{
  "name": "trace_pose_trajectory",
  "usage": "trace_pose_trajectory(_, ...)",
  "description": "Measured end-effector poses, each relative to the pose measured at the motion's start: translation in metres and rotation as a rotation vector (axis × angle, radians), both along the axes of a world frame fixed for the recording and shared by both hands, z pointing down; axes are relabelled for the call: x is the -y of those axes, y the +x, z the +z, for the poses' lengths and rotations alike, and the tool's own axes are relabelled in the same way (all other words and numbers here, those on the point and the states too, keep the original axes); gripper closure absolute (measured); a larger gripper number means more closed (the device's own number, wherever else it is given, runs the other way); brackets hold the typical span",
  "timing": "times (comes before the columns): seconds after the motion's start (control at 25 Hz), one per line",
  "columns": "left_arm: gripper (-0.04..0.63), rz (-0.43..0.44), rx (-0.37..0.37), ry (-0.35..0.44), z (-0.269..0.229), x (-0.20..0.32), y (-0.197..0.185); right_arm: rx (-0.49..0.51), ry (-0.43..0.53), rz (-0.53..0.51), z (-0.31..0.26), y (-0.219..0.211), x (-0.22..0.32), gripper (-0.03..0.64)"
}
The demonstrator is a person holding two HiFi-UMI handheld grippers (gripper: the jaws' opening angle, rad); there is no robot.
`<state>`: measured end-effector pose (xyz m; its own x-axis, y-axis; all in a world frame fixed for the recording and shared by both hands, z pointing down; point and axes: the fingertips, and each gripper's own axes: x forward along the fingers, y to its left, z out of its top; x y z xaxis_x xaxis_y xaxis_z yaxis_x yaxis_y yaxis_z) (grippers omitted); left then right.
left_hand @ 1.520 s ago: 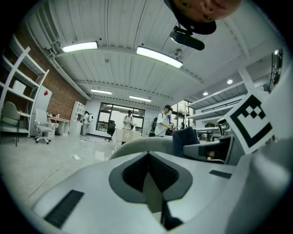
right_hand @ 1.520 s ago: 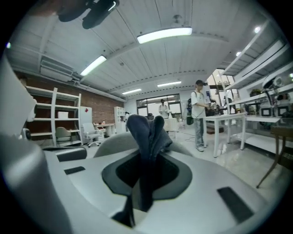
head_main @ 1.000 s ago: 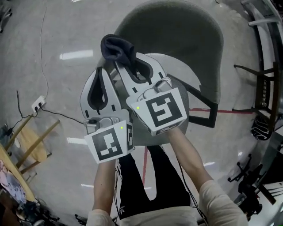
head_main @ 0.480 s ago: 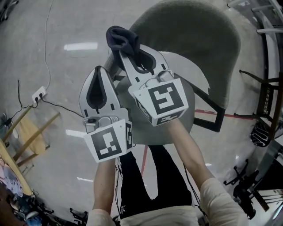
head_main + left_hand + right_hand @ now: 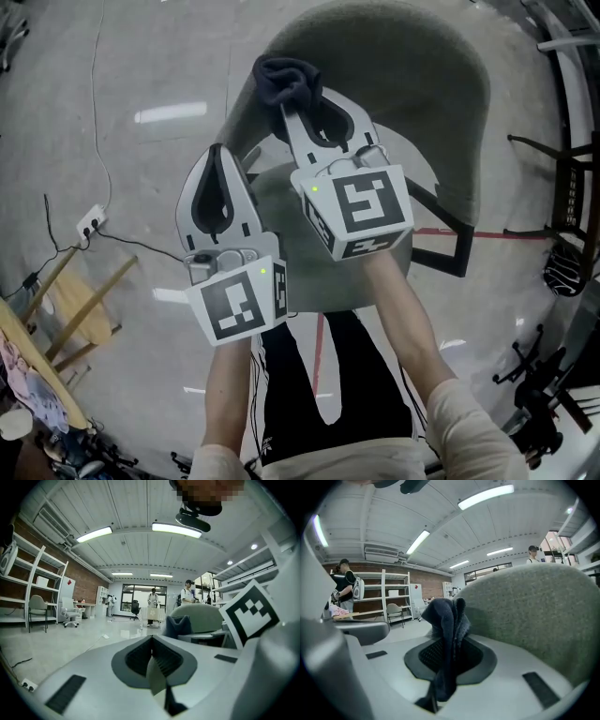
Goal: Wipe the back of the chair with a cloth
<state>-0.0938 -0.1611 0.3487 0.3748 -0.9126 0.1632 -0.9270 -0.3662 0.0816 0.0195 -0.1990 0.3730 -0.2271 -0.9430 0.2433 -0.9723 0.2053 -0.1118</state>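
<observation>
— Two grippers, one in each hand?
— Yes, two. Left gripper (image 5: 217,157) lower in the head view and closer to the body; right gripper (image 5: 298,111) further forward, up by the chair.
— Marker cubes?
— Two again, one per gripper: left cube (image 5: 236,309), right cube (image 5: 361,208). Two bare forearms behind them.
— Fingers on the left one?
— Pressed together tip to tip. Nothing between them.
— And on the right?
— Clamped on one cloth (image 5: 284,82), dark blue, bunched above the tips and trailing down between the pads.
— Where, exactly?
— At the left edge of the chair back (image 5: 403,84), near its top rim. Just beside the grey-green fabric, perhaps against it; cannot tell contact from any view.
— Only one chair?
— One beneath the grippers: one curved back, one pale round seat (image 5: 309,277), one dark base (image 5: 441,253).
— Anything counted on the floor?
— One white power strip (image 5: 91,223) at the left, with one thin cable running from it. One red line (image 5: 487,232) at the right, passing behind the base. One wooden frame (image 5: 75,300) at the lower left.
— Overhead?
— Two long ceiling lights (image 5: 176,528) side by side in the left gripper view.
— People around?
— Three figures (image 5: 153,597) far down the hall in that same view, well apart from the chair. Too small for more.
</observation>
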Motion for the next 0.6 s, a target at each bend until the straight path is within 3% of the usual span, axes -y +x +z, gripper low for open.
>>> trace_pose_trajectory(0.6, 0.578, 0.188, -0.021, -0.004, -0.001, -0.021, 0.075, 0.024, -0.059, 0.448, 0.009, 0.158, -0.054, 0.558)
